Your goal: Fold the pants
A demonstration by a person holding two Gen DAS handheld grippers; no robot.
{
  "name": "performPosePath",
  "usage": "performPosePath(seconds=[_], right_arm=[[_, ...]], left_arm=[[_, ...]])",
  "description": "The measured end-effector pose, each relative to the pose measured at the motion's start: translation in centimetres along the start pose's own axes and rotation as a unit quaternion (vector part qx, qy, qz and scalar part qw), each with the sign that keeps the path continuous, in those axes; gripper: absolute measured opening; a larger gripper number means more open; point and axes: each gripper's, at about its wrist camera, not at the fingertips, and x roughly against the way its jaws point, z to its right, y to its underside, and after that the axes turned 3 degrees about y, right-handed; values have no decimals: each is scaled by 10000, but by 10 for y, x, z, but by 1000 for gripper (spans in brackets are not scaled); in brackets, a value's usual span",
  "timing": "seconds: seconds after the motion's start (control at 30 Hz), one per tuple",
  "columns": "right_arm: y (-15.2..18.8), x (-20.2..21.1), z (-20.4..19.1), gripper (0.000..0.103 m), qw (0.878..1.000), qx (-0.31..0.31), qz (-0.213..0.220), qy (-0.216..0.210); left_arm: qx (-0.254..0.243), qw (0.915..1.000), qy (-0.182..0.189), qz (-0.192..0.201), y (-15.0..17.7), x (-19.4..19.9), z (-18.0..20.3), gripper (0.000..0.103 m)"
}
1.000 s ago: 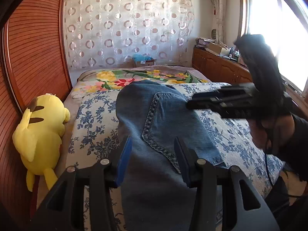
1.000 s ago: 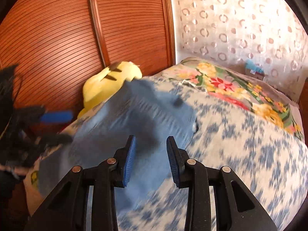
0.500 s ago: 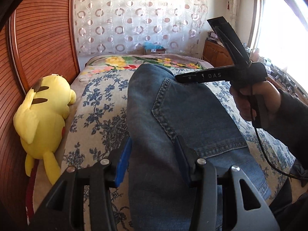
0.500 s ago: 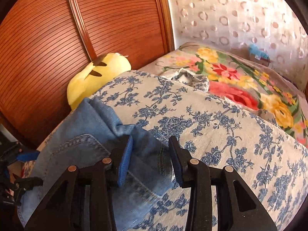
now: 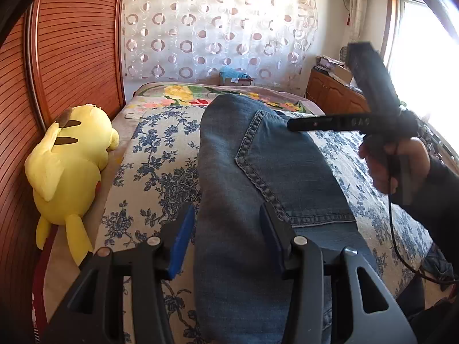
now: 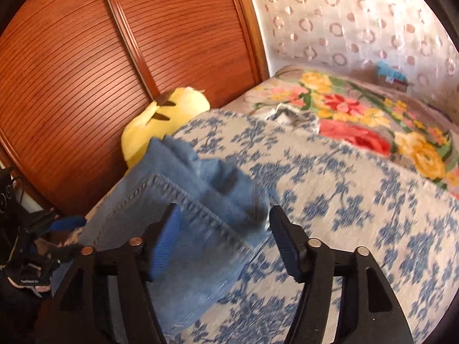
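Note:
Blue jeans (image 5: 258,172) lie folded lengthwise on the bed, back pocket up. My left gripper (image 5: 226,236) is at their near end, and denim fills the gap from one blue pad to the other, so it looks shut on the fold. In the right wrist view the far folded end of the jeans (image 6: 183,189) rests on the bedspread between the pads of my right gripper (image 6: 225,240). Its jaws are opening and the right pad stands off the cloth. A hand (image 5: 396,160) holds that right gripper (image 5: 292,126) over the pocket. The left gripper (image 6: 71,235) shows at the edge.
A blue-flowered bedspread (image 5: 160,149) covers the bed, with a bright floral blanket (image 6: 358,114) at its head. A yellow plush toy (image 5: 68,154) lies along the left side against slatted wooden doors (image 5: 77,43). A wooden cabinet (image 5: 332,97) stands under the window on the right.
The jeans came down from mid-air onto the bedspread. My right gripper's jaws spread wide and released the folded end. The left gripper kept its width on the near end.

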Motion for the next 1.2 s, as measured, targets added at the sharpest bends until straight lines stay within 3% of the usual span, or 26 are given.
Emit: performPosePath(seconds=[0.1, 0.53, 0.63, 0.8, 0.9, 1.07, 1.2], right_arm=[[3, -11, 4, 78, 9999, -95, -98, 14], [9, -41, 21, 79, 9932, -818, -472, -675], [7, -40, 18, 74, 9935, -752, -482, -702], [10, -38, 9, 47, 9942, -619, -423, -776], [10, -25, 1, 37, 9966, -455, -241, -643], [17, 17, -2, 34, 9990, -248, 63, -374], [31, 27, 13, 34, 9994, -330, -65, -120]], left_arm=[[91, 10000, -22, -33, 2, 0, -3, 66], [257, 9995, -31, -161, 9, -4, -6, 67], [225, 9995, -55, -231, 9, -8, -5, 67], [196, 9994, -68, -292, 9, -11, -6, 67], [156, 9994, -76, -297, 6, -9, -3, 67], [40, 9996, 89, -274, 4, -1, 4, 67], [68, 9984, 242, -505, 10, -10, 7, 67]])
